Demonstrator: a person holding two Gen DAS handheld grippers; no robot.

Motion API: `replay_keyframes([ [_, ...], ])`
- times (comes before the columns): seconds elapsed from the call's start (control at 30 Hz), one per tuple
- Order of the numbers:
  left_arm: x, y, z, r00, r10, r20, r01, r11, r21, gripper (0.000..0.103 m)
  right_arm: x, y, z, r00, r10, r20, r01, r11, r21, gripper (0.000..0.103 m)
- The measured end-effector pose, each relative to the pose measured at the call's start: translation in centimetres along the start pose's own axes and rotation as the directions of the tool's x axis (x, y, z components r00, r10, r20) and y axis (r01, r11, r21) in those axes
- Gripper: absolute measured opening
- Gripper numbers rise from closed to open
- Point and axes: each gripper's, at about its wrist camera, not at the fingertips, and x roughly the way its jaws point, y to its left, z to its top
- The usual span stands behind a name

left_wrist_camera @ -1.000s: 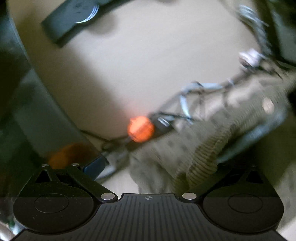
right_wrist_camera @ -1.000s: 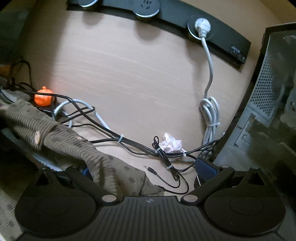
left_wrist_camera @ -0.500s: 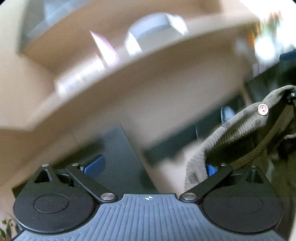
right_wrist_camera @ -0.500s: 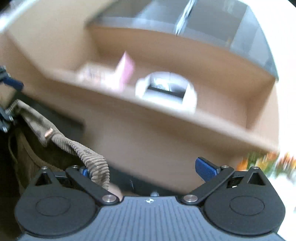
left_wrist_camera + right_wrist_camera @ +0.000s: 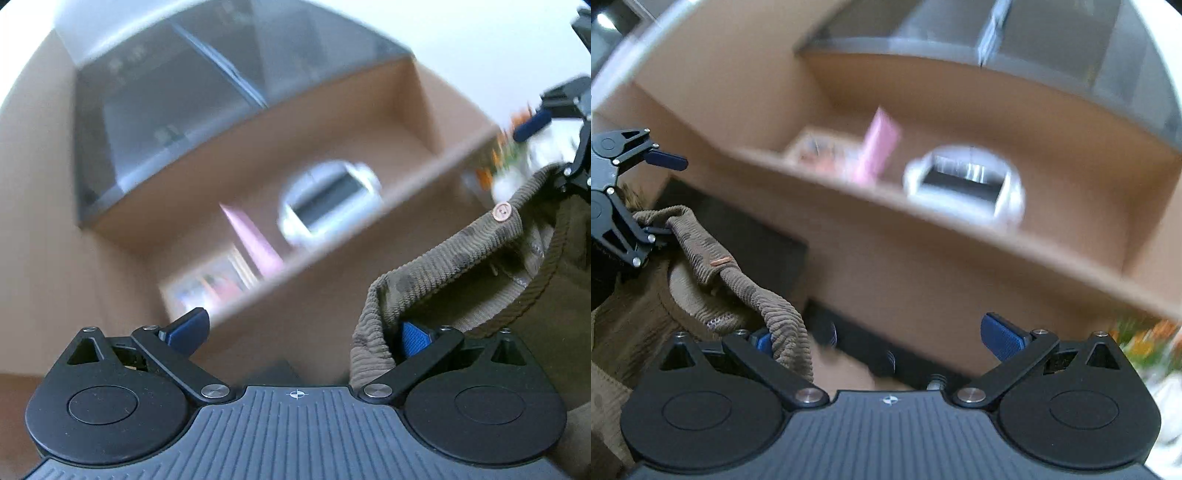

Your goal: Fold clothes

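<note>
Both tools, the left tool (image 5: 299, 332) and the right tool (image 5: 882, 339), have fingers spread wide, the brown ribbed cardigan (image 5: 461, 258) draped over one finger each, hanging between them before a blurred wooden shelf (image 5: 960, 229).

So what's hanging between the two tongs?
The brown ribbed corduroy garment with a small round button stretches between the left tongs and right tongs. Both wrist views show it draped over one finger of each.
</note>
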Motion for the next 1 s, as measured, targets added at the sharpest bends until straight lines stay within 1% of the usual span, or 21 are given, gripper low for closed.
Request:
replay_keyframes([
  [0.1, 6.6, -2.5, -2.8, 0.993, -0.036, -0.11, 0.035, 0.999, -0.013, 0.103, 7.2, 1.9, -4.4, 0.99, -0.004, -0.14, 0.0, 1.0, -0.029, 0.103],
  [0.13, 10.0, -4.0, -4.3, 0.985, -0.039, -0.168, 0.035, 0.999, -0.026, 0.103, 9.6, 2.5, -5.9, 0.982, -0.006, -0.186, -0.001, 0.999, -0.039, 0.103],
  [0.17, 13.3, -5.6, -6.2, 0.965, -0.079, -0.252, 0.067, 0.996, -0.058, 0.103, 12.0, 3.1, -7.4, 0.973, -0.009, -0.232, -0.003, 0.999, -0.049, 0.103],
  [0.2, 16.6, -7.1, -8.1, 0.934, -0.124, -0.335, 0.098, 0.991, -0.094, 0.103, 14.4, 3.7, -8.8, 0.961, -0.012, -0.277, -0.005, 0.998, -0.059, 0.103],
  [0.23, 19.2, -8.3, -10.1, 0.88, -0.195, -0.433, 0.134, 0.977, -0.168, 0.103, 16.8, 4.3, -10.3, 0.947, -0.015, -0.322, -0.007, 0.998, -0.068, 0.103],
  [0.27, 20.9, -9.0, -11.9, 0.813, -0.263, -0.519, 0.145, 0.955, -0.258, 0.103, 19.2, 4.9, -11.8, 0.93, -0.019, -0.366, -0.01, 0.997, -0.077, 0.103],
  [0.3, 21.1, -9.1, -13.2, 0.776, -0.312, -0.548, 0.132, 0.93, -0.343, 0.103, 20.6, 4.9, -13.0, 0.916, -0.002, -0.402, -0.014, 0.999, -0.036, 0.103],
  [0.33, 21.1, -9.1, -14.5, 0.742, -0.361, -0.565, 0.113, 0.898, -0.425, 0.103, 20.9, 4.1, -13.9, 0.904, 0.042, -0.425, -0.016, 0.998, 0.064, 0.103],
  [0.37, 20.3, -9.1, -15.3, 0.731, -0.389, -0.561, 0.107, 0.877, -0.469, 0.103, 21.0, 3.2, -14.8, 0.892, 0.086, -0.444, -0.013, 0.986, 0.165, 0.103],
  [0.4, 19.3, -9.2, -16.1, 0.719, -0.403, -0.567, 0.1, 0.866, -0.49, 0.103, 21.0, 2.3, -15.7, 0.881, 0.127, -0.456, -0.003, 0.965, 0.263, 0.103],
  [0.47, 17.4, -9.7, -17.4, 0.691, -0.434, -0.578, 0.089, 0.845, -0.528, 0.103, 20.1, 1.4, -17.5, 0.86, 0.225, -0.459, 0.002, 0.897, 0.442, 0.103],
  [0.5, 16.7, -10.2, -18.3, 0.666, -0.483, -0.568, 0.105, 0.816, -0.569, 0.103, 19.4, 1.6, -18.7, 0.843, 0.294, -0.45, -0.013, 0.848, 0.53, 0.103],
  [0.53, 15.6, -11.2, -19.4, 0.62, -0.571, -0.539, 0.146, 0.758, -0.635, 0.103, 18.6, 1.9, -19.8, 0.825, 0.362, -0.435, -0.024, 0.79, 0.612, 0.103],
  [0.6, 13.7, -13.6, -21.7, 0.523, -0.71, -0.471, 0.195, 0.638, -0.745, 0.103, 17.6, 3.6, -22.2, 0.772, 0.485, -0.41, -0.047, 0.687, 0.725, 0.103],
  [0.67, 12.2, -16.8, -23.9, 0.418, -0.79, -0.448, 0.187, 0.557, -0.809, 0.103, 17.1, 6.5, -24.3, 0.724, 0.536, -0.434, -0.035, 0.656, 0.754, 0.103],
  [0.7, 11.7, -17.7, -24.6, 0.395, -0.798, -0.454, 0.174, 0.551, -0.816, 0.103, 17.0, 7.8, -25.3, 0.702, 0.553, -0.449, -0.028, 0.651, 0.759, 0.103],
  [0.77, 10.8, -19.6, -25.9, 0.357, -0.807, -0.47, 0.147, 0.546, -0.825, 0.103, 16.6, 9.8, -27.0, 0.666, 0.575, -0.475, -0.008, 0.642, 0.766, 0.103],
  [0.8, 10.5, -19.6, -26.2, 0.354, -0.805, -0.477, 0.131, 0.547, -0.827, 0.103, 16.3, 10.4, -27.7, 0.657, 0.578, -0.484, 0.002, 0.641, 0.768, 0.103],
  [0.87, 9.9, -19.5, -26.8, 0.353, -0.798, -0.488, 0.097, 0.55, -0.829, 0.103, 15.4, 10.8, -28.5, 0.683, 0.557, -0.472, -0.006, 0.65, 0.76, 0.103],
  [0.93, 9.3, -19.3, -27.3, 0.351, -0.792, -0.5, 0.063, 0.553, -0.831, 0.103, 14.6, 10.4, -28.8, 0.683, 0.565, -0.463, -0.007, 0.639, 0.769, 0.103],
  [1.0, 8.6, -18.9, -27.4, 0.35, -0.797, -0.493, 0.028, 0.535, -0.844, 0.103, 13.7, 9.7, -29.0, 0.679, 0.579, -0.45, -0.009, 0.62, 0.784, 0.103],
])
